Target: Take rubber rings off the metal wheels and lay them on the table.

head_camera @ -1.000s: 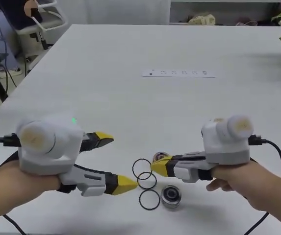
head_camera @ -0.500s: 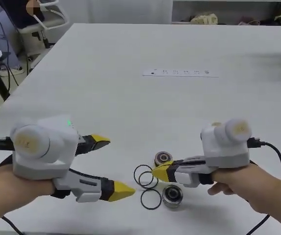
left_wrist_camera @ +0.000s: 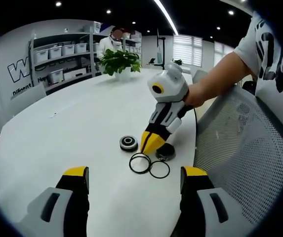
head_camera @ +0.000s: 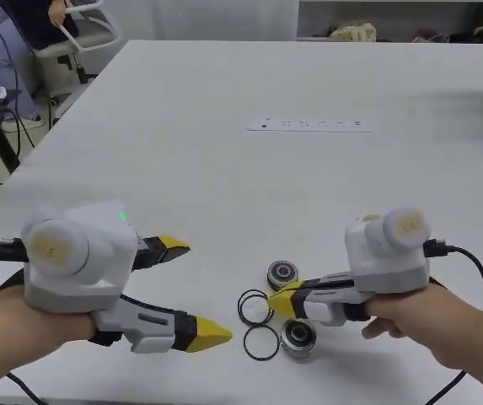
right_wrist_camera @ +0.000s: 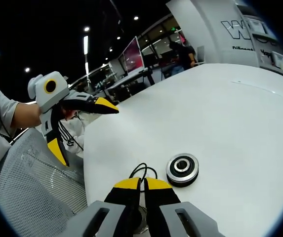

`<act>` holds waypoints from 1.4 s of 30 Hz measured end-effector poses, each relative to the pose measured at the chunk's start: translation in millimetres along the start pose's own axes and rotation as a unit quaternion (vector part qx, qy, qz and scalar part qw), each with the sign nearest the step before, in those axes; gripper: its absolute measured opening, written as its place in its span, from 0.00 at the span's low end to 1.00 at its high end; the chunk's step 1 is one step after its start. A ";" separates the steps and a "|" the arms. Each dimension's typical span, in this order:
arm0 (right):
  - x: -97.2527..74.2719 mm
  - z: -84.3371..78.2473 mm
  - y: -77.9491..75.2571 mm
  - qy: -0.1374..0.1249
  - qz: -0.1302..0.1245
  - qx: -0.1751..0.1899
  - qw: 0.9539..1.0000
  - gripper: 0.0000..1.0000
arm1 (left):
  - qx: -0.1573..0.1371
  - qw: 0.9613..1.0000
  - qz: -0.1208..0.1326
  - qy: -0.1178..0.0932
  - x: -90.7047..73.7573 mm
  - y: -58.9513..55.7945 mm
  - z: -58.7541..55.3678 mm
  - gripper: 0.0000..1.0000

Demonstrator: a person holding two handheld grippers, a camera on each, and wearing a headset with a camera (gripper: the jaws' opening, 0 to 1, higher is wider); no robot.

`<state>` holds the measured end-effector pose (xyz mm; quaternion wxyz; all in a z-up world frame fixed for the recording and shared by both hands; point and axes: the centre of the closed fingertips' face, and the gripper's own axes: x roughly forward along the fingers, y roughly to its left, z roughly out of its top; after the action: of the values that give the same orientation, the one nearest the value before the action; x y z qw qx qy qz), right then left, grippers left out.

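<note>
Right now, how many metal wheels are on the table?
2. The far wheel lies just beyond the right gripper; the near wheel sits closer to the person, partly covered by that gripper. It might hide another.

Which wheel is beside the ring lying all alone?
The metal wheel nearest the person, just right of that ring; the other wheel sits farther back.

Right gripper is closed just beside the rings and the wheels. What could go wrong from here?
1. The right gripper, jaws shut, has its tip at the two overlapping rings; a sideways move might drag or scatter them.
2. The nearer wheel and the single ring lie close to the edge of the table on the person's side; a nudge could push them off.
3. The left gripper is open and points toward the same spot, so the two could collide.
</note>
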<state>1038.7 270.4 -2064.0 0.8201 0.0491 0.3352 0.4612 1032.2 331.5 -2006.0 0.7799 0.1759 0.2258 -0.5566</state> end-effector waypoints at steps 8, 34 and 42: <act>-2.9 -1.7 -6.8 0.002 -0.012 -0.012 1.000 0.04 | 0.001 1.000 0.001 0.004 1.3 2.3 -0.9 0.73; -18.2 21.0 -27.2 -0.036 -0.051 -0.046 0.997 0.15 | 0.006 1.000 -0.005 0.010 22.9 18.7 9.4 0.69; -23.3 22.1 -39.0 -0.038 -0.070 -0.061 0.995 0.20 | 0.006 1.000 -0.009 0.015 32.7 22.0 9.0 0.67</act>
<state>1071.9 234.9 -2050.5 0.8639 -0.0069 0.2775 0.4203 1063.6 308.0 -2015.9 0.7707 0.1866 0.2354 -0.5620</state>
